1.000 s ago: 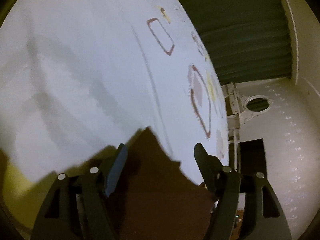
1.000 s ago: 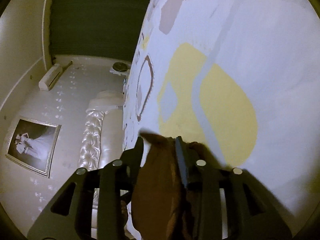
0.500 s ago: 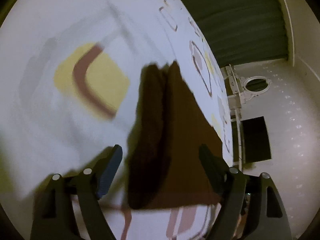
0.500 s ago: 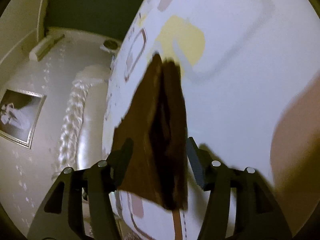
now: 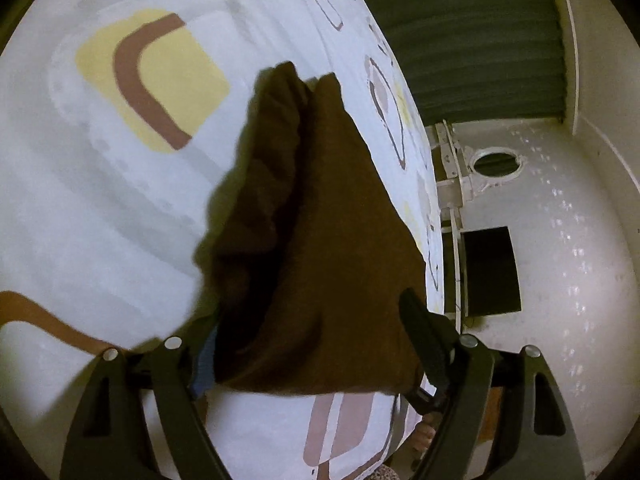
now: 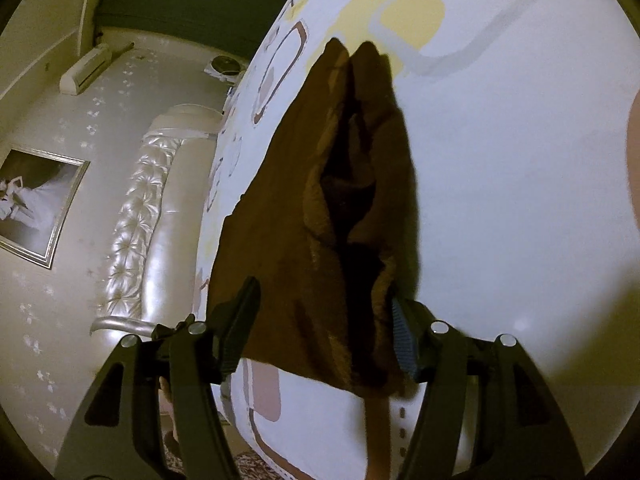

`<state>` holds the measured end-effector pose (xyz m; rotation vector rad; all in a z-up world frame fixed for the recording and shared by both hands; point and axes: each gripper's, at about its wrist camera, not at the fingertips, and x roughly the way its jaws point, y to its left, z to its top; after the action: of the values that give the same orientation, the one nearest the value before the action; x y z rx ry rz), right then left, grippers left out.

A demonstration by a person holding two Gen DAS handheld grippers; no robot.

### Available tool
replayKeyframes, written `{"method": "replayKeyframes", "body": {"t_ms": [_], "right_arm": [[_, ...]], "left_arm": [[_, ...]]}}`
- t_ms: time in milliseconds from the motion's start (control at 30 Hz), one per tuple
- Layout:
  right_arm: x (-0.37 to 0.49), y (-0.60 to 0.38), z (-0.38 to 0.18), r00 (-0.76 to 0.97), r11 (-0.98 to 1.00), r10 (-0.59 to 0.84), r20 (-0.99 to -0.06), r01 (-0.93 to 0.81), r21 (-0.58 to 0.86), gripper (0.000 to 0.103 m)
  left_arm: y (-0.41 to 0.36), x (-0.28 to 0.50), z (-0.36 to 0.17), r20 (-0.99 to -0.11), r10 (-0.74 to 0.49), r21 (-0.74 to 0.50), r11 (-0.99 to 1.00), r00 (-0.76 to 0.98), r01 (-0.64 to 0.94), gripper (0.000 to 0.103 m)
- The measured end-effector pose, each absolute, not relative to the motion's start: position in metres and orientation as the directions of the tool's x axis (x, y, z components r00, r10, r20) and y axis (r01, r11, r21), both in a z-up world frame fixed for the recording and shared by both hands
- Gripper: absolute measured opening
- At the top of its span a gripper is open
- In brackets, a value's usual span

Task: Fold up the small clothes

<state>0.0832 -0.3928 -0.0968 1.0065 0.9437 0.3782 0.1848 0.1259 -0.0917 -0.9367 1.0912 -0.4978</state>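
On the patterned bed sheet (image 5: 120, 216) lies a folded brown cloth (image 5: 320, 240), between the spread fingers of both the left hand-held gripper (image 5: 316, 344) and the right hand-held gripper (image 6: 324, 320).

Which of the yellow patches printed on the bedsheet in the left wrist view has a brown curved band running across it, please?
The large rounded yellow patch at upper left, left of the brown garment. The other yellow marks near the bed's edge are small and carry no such band.

Right hand-held gripper (image 6: 320, 332): jaws spread wide, straddling the near edge of a brown garment (image 6: 320, 220). Garment lies folded lengthwise on the bed (image 6: 520, 200), tapering away from camera, dark crease down its centre. Bedsheet white with yellow and brown shapes. Tufted headboard (image 6: 136, 232) and framed picture (image 6: 36, 208) at left.
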Motion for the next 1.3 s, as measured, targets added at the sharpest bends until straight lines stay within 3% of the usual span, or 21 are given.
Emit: {"method": "replayKeyframes", "body": {"t_ms": [33,100,233,300,367,400,500,967,1300], "right_arm": [[0.085,-0.390,-0.097,0.558,0.515,0.668,-0.492,0.130,0.847,0.060],[0.085,-0.385,-0.097,0.543,0.523,0.678,-0.495,0.117,0.844,0.058],[0.086,-0.381,-0.101,0.523,0.537,0.684,-0.507,0.110,0.837,0.045],[0.086,-0.381,-0.103,0.515,0.535,0.688,-0.511,0.115,0.837,0.032],[0.087,-0.379,-0.105,0.499,0.550,0.688,-0.527,0.114,0.827,0.017],[0.087,-0.379,-0.107,0.492,0.555,0.689,-0.532,0.115,0.824,0.012],[0.087,-0.381,-0.108,0.488,0.557,0.691,-0.534,0.111,0.823,0.008],[0.084,-0.397,-0.075,0.508,0.559,0.699,-0.503,0.050,0.828,0.007],[0.057,-0.407,-0.082,0.472,0.565,0.710,-0.524,0.064,0.823,0.007]], "left_arm": [[0.126,0.180,-0.090,-0.536,-0.740,-0.829,0.552,0.407,-0.089,0.076],[0.123,0.180,-0.089,-0.560,-0.730,-0.811,0.578,0.392,-0.083,0.059],[0.121,0.184,-0.095,-0.595,-0.717,-0.793,0.598,0.363,-0.116,0.040],[0.121,0.183,-0.097,-0.608,-0.710,-0.784,0.608,0.355,-0.128,0.022],[0.120,0.183,-0.101,-0.611,-0.713,-0.784,0.605,0.344,-0.140,0.017],[0.119,0.182,-0.102,-0.613,-0.712,-0.783,0.605,0.342,-0.142,0.015],[0.123,0.182,-0.101,-0.610,-0.714,-0.787,0.597,0.344,-0.155,0.014],[0.118,0.167,-0.078,-0.595,-0.716,-0.794,0.594,0.364,-0.130,0.012],[0.117,0.142,-0.086,-0.617,-0.719,-0.778,0.618,0.320,-0.113,0.013]]}}
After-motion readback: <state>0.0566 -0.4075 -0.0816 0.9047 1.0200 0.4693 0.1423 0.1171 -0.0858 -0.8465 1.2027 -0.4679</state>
